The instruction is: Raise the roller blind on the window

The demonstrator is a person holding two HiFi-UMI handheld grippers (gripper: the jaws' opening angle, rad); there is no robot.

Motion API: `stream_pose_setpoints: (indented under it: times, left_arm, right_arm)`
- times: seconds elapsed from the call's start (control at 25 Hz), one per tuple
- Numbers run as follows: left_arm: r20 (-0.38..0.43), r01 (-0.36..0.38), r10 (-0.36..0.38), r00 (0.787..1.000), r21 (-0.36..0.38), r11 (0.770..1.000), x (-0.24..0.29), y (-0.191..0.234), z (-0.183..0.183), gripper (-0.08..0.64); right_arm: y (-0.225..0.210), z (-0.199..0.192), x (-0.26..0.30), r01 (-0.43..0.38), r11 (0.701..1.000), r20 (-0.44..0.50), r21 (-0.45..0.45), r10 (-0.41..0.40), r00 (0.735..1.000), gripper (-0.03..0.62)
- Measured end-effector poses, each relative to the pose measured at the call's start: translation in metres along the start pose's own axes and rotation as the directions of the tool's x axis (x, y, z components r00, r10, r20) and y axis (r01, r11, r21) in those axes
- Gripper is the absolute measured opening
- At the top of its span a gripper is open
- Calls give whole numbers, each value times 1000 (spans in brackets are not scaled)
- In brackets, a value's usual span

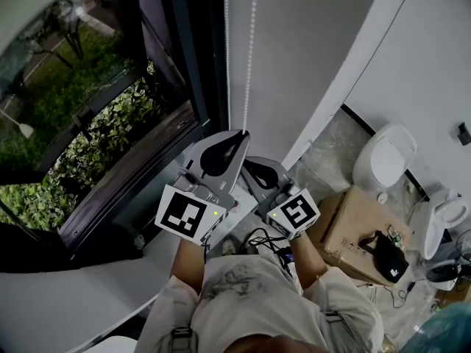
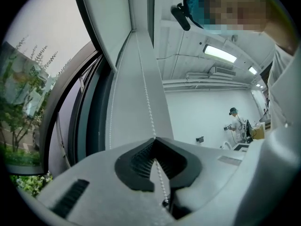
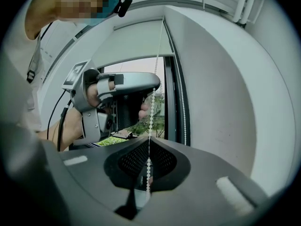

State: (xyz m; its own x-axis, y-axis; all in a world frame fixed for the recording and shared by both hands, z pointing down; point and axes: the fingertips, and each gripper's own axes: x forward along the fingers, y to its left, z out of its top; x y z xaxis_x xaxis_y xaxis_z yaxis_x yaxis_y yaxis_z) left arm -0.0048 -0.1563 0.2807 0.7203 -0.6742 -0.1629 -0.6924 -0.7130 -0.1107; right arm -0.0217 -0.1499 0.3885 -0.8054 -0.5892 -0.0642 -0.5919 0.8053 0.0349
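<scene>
Just right of the window [image 1: 110, 131], the bead chain [image 1: 251, 57] hangs by the frame. The left gripper [image 2: 154, 141] is clenched on it, and the right gripper [image 3: 148, 140] is clenched on the same strand just below. The roller blind [image 3: 136, 44] looks part-raised above the open glass, though lens distortion makes that uncertain. Step in hand, likely: hand-over-hand hauling. Next move calls for a steady downward pull with one gripper, then releasing the other and regripping higher.
</scene>
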Motion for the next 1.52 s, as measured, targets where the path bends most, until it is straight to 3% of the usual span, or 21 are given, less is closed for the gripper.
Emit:
stream_pose_setpoints:
  times: [0.44,0.92,1.52]
  left_arm:
    - [-42,-10,8,999,-37,999,-6,3,-27,11]
    - [-103,-18,6,995,-120,993,-15,-2,-73,11]
    - [-152,-30,6,988,-161,987,-23,-5,-107,11]
  right_arm:
    - [4,-26,4,-9,1000,-59,-11,8,998,11]
    - [4,-74,0,2,999,-148,43,5,989,11]
    - [8,-108,-2,4,997,-211,77,12,977,11]
